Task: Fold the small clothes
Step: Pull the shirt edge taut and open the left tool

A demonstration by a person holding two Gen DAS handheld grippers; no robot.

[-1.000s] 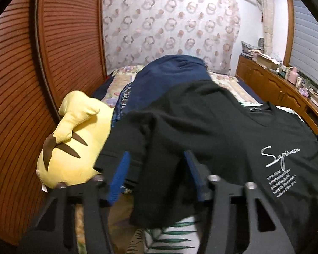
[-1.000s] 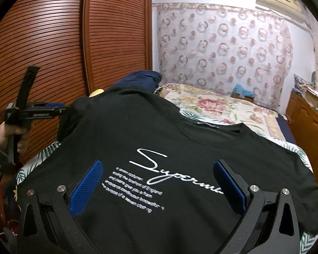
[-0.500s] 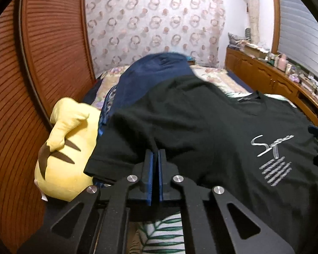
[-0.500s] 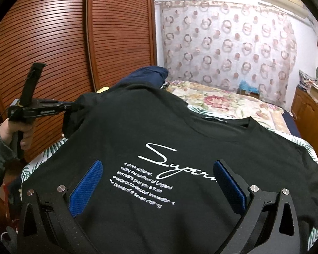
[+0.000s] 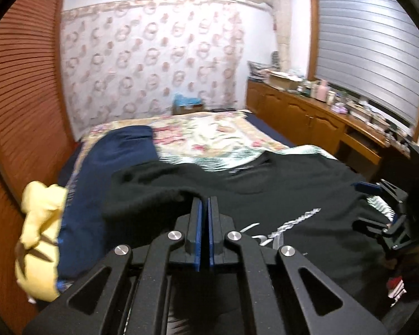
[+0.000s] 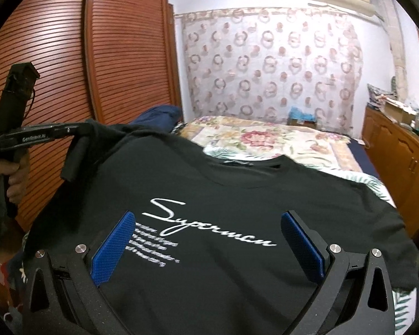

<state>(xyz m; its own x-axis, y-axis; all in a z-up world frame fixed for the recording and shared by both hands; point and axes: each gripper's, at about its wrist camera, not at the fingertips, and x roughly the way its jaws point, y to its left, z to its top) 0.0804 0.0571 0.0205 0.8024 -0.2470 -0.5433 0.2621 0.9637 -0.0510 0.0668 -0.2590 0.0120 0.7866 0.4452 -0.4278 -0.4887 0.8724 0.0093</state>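
So the black T-shirt with white script lettering (image 6: 209, 195) is spread across the near end of the floral-quilted bed (image 6: 265, 142), with the dark navy garment (image 5: 109, 173) just left of it. The yellow plush toy (image 5: 39, 240) sits further left, against the slatted wooden wardrobe doors (image 6: 69, 69). The long wooden cabinet (image 5: 315, 120) runs along the bed's right side.

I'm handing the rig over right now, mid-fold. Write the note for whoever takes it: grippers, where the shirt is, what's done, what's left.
Left gripper: shut on the sleeve of the black T-shirt, holding it lifted off the bed.
Right gripper: open, over the shirt's printed chest, gripping nothing.
Shirt: spread face up on the bed, collar away from you. A navy garment and a yellow plush toy lie beside it on the left-gripper side.
Done: sleeve pinched and raised.
Left: probably bring that sleeve in across the body, fold the other side, then the hem up. No fold is finished yet.
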